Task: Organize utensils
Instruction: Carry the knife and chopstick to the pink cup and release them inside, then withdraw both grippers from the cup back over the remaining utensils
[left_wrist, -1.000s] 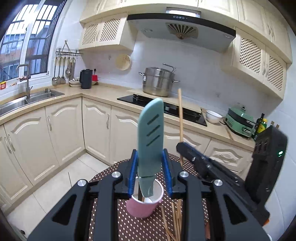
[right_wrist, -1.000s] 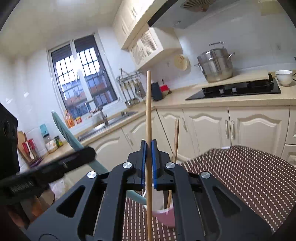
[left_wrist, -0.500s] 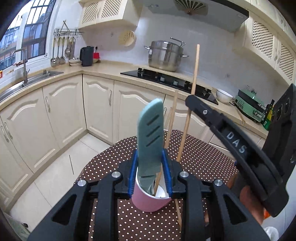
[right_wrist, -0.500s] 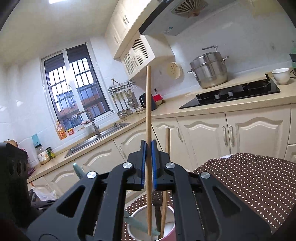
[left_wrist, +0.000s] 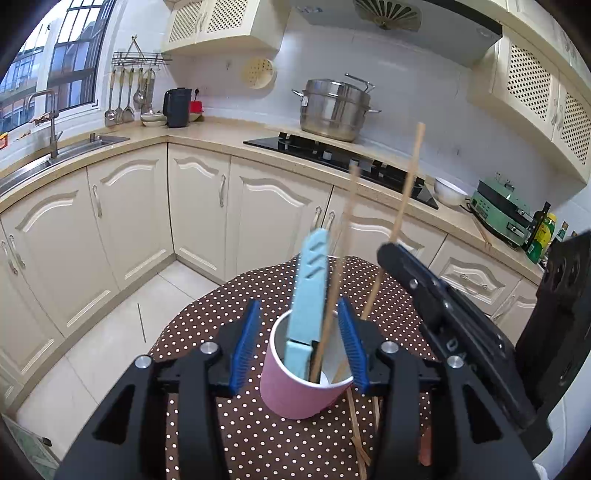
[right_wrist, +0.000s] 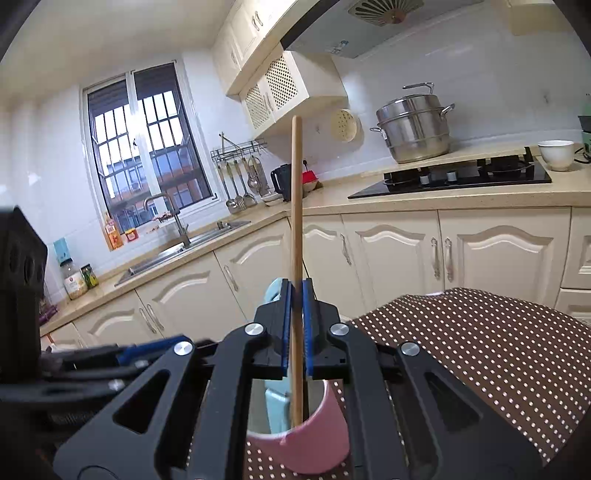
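Left gripper (left_wrist: 298, 341): jaws opening, blue pads standing clear on either side of the pink cup (left_wrist: 295, 391), with the light blue knife (left_wrist: 308, 295) between them but untouched. Knife stands blade-down inside the cup, handle leaning against the rim. One wooden chopstick (left_wrist: 334, 291) also rests in the cup beside the knife.

Right gripper (right_wrist: 295, 332): jaws narrow, clamped on a second chopstick (right_wrist: 296, 206), held upright with its lower end inside the cup (right_wrist: 314, 439). From the left wrist view this gripper (left_wrist: 391, 254) enters from the right, its chopstick (left_wrist: 406, 184) slanting down toward the cup.

Loose chopsticks (left_wrist: 356, 428) lie on the brown polka-dot tablecloth (left_wrist: 229, 325), just beside the cup on its right.

Beyond the table: cream base cabinets (left_wrist: 199, 206), a worktop carrying a black hob (left_wrist: 343, 158) and a steel steamer pot (left_wrist: 334, 110). Sink (left_wrist: 62, 151) sits to the left under the window. A white bowl (right_wrist: 557, 153) stands right of the hob.
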